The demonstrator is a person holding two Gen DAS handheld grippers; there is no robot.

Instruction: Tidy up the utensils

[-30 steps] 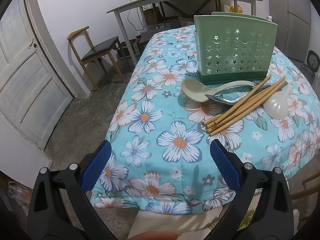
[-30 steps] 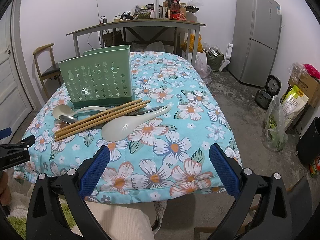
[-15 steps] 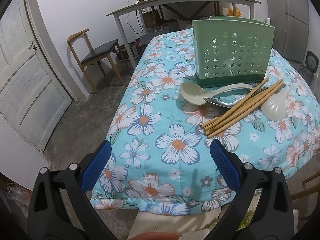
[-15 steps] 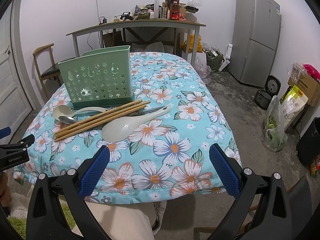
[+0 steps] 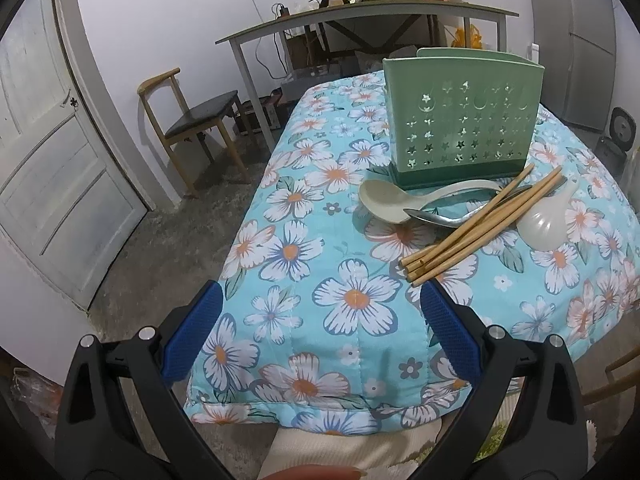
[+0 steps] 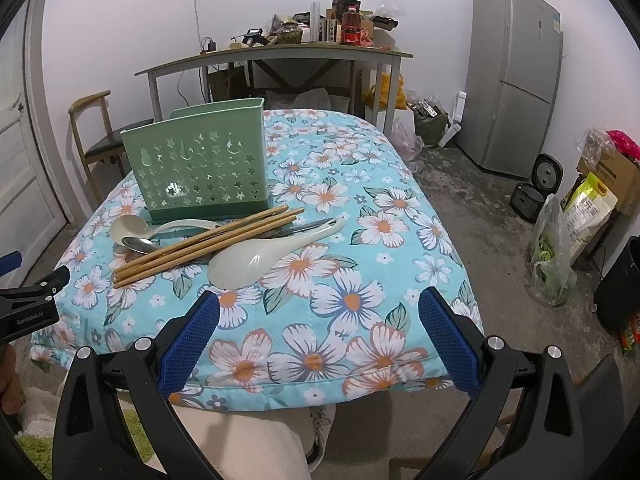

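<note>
Floral turquoise quilted tablecloth (image 6: pixel 360 304) is soft, so utensils sit on give, not a hard top. Green perforated plastic utensil holder (image 6: pixel 200 168) stands upright at the far side – light, probably tips if bumped. Just in front, a pile: bundle of bamboo chopsticks (image 6: pixel 200 244) lies across a beige plastic ladle (image 5: pixel 384 202), a metal spoon (image 5: pixel 434 218) and a translucent white rice spoon (image 6: pixel 256 258). Chopsticks are stiff, light, roll easily – best pinched mid-length or at the free near ends. White spoon looks slick; take its handle. Left gripper (image 5: pixel 320 332) and right gripper (image 6: pixel 318 336) both spread wide, holding nothing, near the table edge.
</note>
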